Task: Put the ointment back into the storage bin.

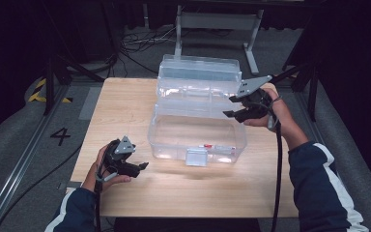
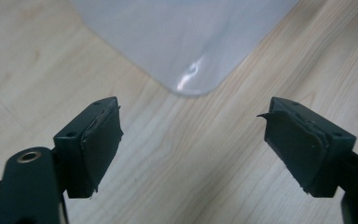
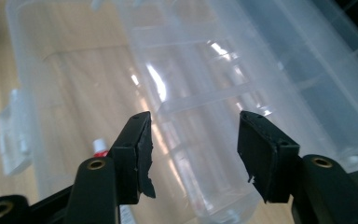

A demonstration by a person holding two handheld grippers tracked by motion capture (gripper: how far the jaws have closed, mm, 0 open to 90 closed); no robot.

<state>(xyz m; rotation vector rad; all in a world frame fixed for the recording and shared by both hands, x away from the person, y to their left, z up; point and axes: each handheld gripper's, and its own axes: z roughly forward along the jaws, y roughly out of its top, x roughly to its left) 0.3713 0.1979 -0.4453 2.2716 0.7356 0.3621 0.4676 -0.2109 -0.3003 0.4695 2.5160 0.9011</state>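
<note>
Light wood table point(image 1: 125, 104) sits on a grey floor point(image 1: 19, 130) in a pretty dark room. Off its left edge there's a painted "4" point(image 1: 60, 136) plus yellow-black hazard tape point(image 1: 41, 90). Past the far edge, tangled cables point(image 1: 140, 46) and a grey metal stand point(image 1: 217, 21).

So it's a light wood table point(image 1: 125, 111), squarish top with visible grain, sitting on a grey floor point(image 1: 24, 125). One thing rests directly on it: a clear plastic box point(image 1: 196, 133), lid open. It stands right of the middle, and the raised lid leans out past the far edge. The box's front wall faces the near edge, with a small latch point(image 1: 196, 157) hanging at its center. In the left gripper view, a rounded box corner point(image 2: 191, 70) sits flat on the wood. The left half of the table and the strip along the near edge are bare wood, with some glare just in front of the box.
</note>
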